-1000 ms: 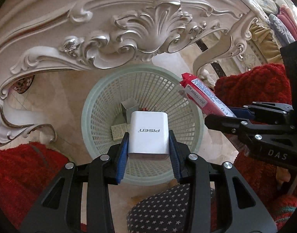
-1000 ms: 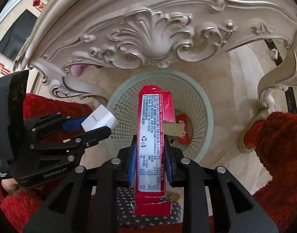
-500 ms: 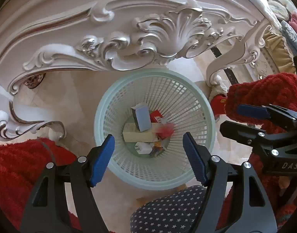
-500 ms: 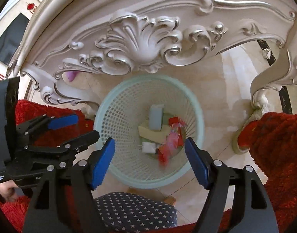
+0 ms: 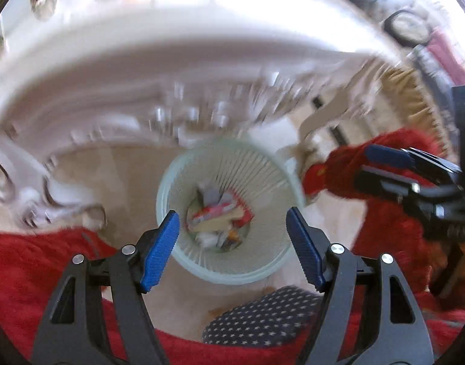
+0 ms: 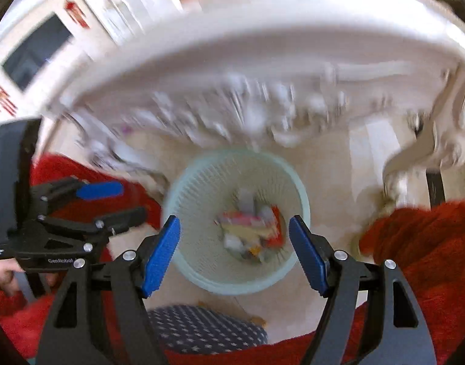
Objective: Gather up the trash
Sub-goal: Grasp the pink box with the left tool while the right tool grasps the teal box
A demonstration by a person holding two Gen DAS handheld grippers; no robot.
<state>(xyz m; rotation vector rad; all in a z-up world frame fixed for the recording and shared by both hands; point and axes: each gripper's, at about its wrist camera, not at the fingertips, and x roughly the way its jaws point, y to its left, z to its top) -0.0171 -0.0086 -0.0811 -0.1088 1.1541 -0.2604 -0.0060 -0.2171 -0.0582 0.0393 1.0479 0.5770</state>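
**Both loads dropped, grippers lift away from the basket**

Pale marble-look floor and the carved white apron of an ornate table smear into streaks in both wrist views, so fine detail is lost. Below the table's edge stands the pale green mesh basket, upright on the floor. A second ago the left gripper was clamped on a white charger and the right gripper on a long red carton; both sets of jaws have just been opening, and now each stands wide apart with nothing between its blue pads. The red carton lies on top of the heap of trash at the bottom of the basket; the white charger cannot be picked out with certainty in the blur. The basket also looks smaller and lower in the frame than before, which suggests both hands are pulling up and away. Judging by this, the drop-off step is finished, and both grippers are free for whatever rubbish remains elsewhere.
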